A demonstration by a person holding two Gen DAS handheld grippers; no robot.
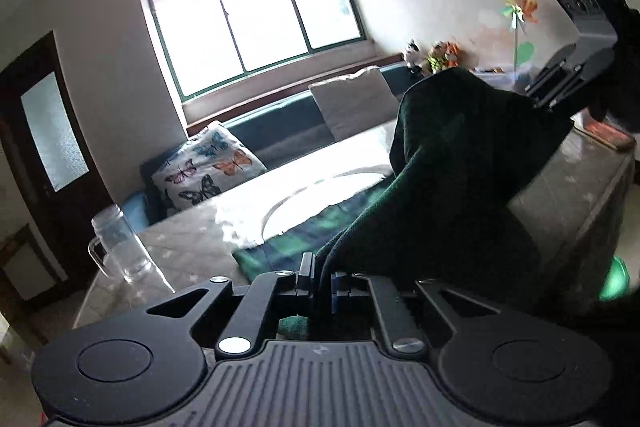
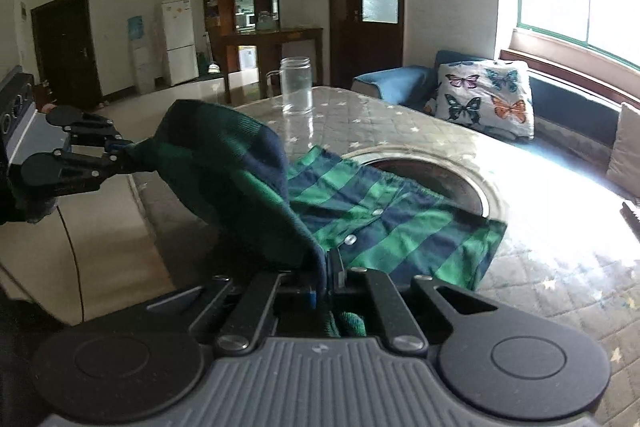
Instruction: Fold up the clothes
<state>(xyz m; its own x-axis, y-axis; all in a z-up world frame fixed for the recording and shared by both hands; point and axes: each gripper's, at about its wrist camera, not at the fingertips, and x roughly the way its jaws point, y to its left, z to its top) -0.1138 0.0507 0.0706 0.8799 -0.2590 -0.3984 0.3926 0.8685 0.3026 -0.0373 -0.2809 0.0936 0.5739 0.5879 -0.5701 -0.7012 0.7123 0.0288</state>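
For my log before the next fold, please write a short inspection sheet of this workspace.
Surface: quilted table cover with a round recess in it.
Job's things: green and navy checked shirt, part lying flat, one edge lifted between both grippers.
Clutter: glass mug on the far table end.
Grippers: left gripper and right gripper both shut on the shirt.
Cables: thin dark cable hanging below the left gripper.
Surroundings: butterfly cushion, window, fridge.

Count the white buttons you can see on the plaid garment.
2, both on the plaid garment in the right wrist view: one button farther up the placket, one button nearer the right gripper. Others may hide under the lifted fold.
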